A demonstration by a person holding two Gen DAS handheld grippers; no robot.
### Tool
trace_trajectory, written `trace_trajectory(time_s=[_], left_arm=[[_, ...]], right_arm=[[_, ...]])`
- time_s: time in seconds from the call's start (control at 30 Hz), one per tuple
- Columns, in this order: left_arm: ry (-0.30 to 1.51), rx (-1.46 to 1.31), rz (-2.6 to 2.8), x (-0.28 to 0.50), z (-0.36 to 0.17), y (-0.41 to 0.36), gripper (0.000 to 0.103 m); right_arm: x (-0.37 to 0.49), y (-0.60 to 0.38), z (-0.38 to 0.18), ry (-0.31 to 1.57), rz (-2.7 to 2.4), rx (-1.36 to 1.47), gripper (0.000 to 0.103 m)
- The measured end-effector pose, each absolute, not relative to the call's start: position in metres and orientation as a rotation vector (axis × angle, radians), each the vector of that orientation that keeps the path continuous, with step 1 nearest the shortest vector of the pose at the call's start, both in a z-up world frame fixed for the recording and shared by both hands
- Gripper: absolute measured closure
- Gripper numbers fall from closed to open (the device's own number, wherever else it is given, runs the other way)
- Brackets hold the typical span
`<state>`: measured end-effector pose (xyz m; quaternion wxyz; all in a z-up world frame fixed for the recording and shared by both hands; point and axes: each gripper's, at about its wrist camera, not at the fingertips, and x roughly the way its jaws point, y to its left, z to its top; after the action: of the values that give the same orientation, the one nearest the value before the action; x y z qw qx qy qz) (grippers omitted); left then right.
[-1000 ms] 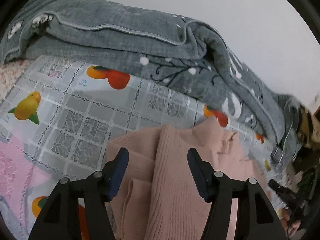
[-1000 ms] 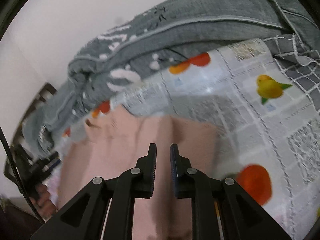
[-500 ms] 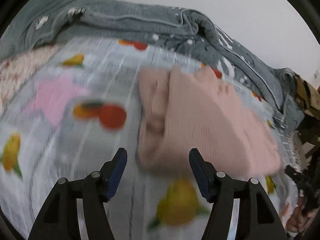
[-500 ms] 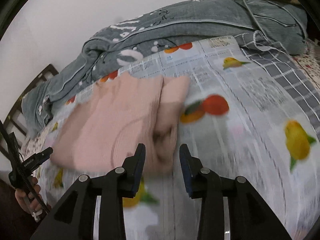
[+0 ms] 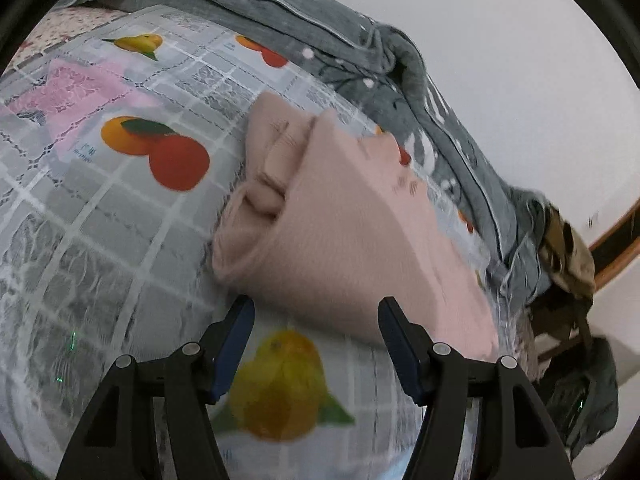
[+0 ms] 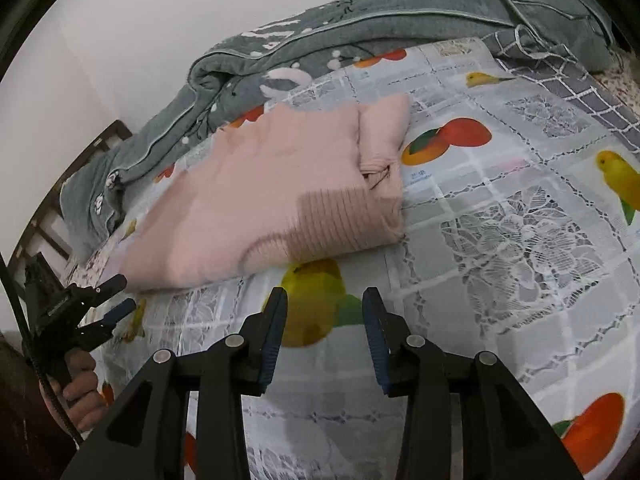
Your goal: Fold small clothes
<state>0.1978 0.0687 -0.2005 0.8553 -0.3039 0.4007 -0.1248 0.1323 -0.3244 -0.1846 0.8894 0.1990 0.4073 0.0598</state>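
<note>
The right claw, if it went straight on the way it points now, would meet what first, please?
Most likely the folded pink sweater, at its near ribbed edge; the right claw is open and only fruit-print cloth lies between, though depth is uncertain.

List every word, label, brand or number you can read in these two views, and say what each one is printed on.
No text can be read with certainty.
Small blue print under the orange fruit on the fruit-patterned lace tablecloth: at and, too small and blurred to read.
White lettering on the side of the black handheld left gripper: too small to read.
Folded pink knitted sweater: no label visible.
</note>
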Motion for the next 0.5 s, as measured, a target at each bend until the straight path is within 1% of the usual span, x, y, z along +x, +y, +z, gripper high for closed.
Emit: trace_trajectory(time_s=[0.3, 0.5], left_arm=[[0.817, -0.648, -0.225, 0.224, -0.199, 0.077, 0.041], [0.815, -0.625, -0.225, 0.227, -0.198, 0.078, 0.041]], right_arm=[[0.139, -0.326, -0.188, 0.835, 0.112, 0.454, 0.064], [0.155, -0.336, -0.191, 0.824, 0.109, 0.553, 0.064]])
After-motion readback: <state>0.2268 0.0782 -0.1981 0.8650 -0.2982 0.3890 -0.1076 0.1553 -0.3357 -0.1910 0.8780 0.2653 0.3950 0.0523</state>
